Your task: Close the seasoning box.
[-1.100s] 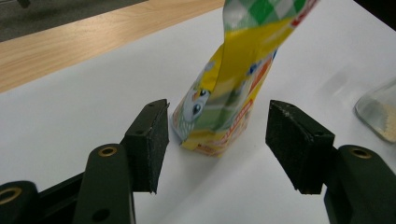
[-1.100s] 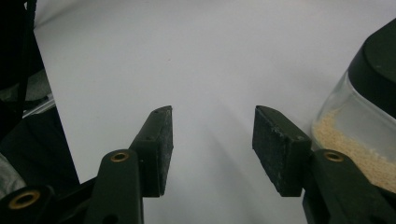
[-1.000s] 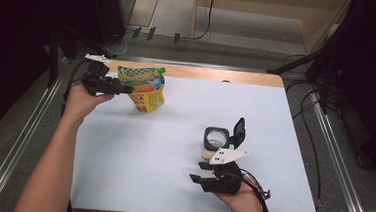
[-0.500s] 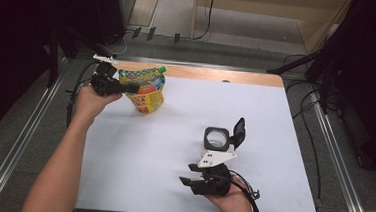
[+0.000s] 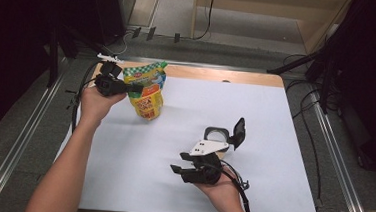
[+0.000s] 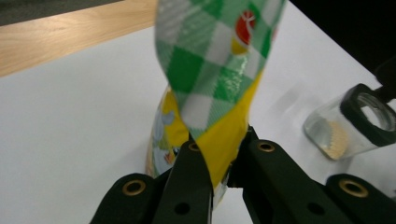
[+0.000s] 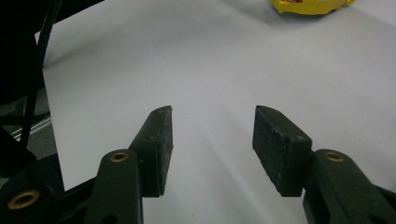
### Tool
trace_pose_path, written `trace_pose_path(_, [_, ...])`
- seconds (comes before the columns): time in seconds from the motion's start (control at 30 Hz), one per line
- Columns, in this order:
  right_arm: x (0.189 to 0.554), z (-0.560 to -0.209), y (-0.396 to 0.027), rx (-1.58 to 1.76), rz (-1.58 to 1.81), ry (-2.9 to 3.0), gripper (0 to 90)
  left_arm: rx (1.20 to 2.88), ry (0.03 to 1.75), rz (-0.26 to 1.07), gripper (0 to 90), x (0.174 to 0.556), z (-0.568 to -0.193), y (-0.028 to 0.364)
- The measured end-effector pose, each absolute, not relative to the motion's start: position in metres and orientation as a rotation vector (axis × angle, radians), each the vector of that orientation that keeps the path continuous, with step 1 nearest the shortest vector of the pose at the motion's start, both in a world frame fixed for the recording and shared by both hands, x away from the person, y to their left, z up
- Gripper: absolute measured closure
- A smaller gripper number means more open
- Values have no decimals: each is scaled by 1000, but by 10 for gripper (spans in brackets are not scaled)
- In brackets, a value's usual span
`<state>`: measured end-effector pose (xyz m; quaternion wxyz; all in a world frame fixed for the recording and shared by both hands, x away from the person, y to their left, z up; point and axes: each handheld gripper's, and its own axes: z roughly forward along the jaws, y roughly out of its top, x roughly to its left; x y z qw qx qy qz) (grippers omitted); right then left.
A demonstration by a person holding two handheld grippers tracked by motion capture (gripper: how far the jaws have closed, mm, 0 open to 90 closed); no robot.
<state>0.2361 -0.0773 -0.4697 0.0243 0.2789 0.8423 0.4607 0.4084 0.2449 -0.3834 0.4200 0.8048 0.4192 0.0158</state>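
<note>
On the white tabletop (image 5: 275,122) the left claw (image 5: 133,88) grips the snack pouch (image 5: 147,90) at ten o'clock, so it is best held upright while the right claw (image 5: 176,171), jaws wide and empty, goes to the open jar (image 5: 217,136) at two o'clock.

Black tools (image 7: 212,140), brass screws, trailing cables

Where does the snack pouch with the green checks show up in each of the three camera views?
High view: the pouch stands upper left on the table, pinched by the left tongs.
Left gripper view: centre, rising between the jaws.
Right gripper view: a yellow corner at the top edge, right of centre.
Shared landmark: the white tabletop.
</note>
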Motion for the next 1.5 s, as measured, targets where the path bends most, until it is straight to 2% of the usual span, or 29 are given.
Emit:
trace_pose_path(0.57, [238, -484, -73, 882, 1408, 2623, 501, 2101, 907, -45, 900, 362, -345, 207])
trace_pose_path(0.9, [240, -491, -77, 912, 1403, 2614, 506, 2114, 861, -84, 900, 340, -337, 198])
trace_pose_path(1.5, [247, -500, -58, 898, 1374, 2627, 495, 2135, 824, -115, 900, 307, -326, 184])
